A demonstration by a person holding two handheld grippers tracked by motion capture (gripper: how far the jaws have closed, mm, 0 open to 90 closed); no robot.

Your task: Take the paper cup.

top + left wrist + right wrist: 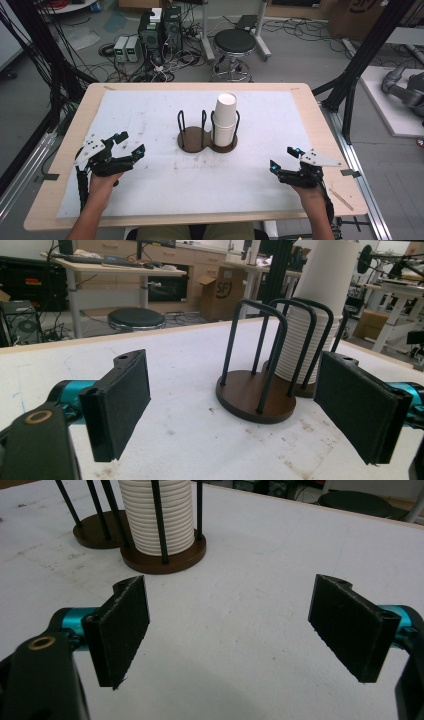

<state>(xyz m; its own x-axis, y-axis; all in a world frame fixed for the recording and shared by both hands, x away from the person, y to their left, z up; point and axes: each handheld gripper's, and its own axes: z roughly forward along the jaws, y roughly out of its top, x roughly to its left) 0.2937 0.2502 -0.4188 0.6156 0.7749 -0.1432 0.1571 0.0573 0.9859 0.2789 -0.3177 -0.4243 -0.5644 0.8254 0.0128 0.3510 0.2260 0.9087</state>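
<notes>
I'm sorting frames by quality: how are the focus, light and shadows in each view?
High view: soft and low in detail, even overhead light, faint shadows under the left gripper and right gripper. Left gripper view: cup holder fairly sharp, top of the paper cup stack washed out, background lab blurred. Right gripper view: cup ridges crisp, white mat bright, little glare.

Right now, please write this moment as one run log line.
left gripper: open, empty | right gripper: open, empty | cup stack: in right bay of holder | left bay: empty
</notes>
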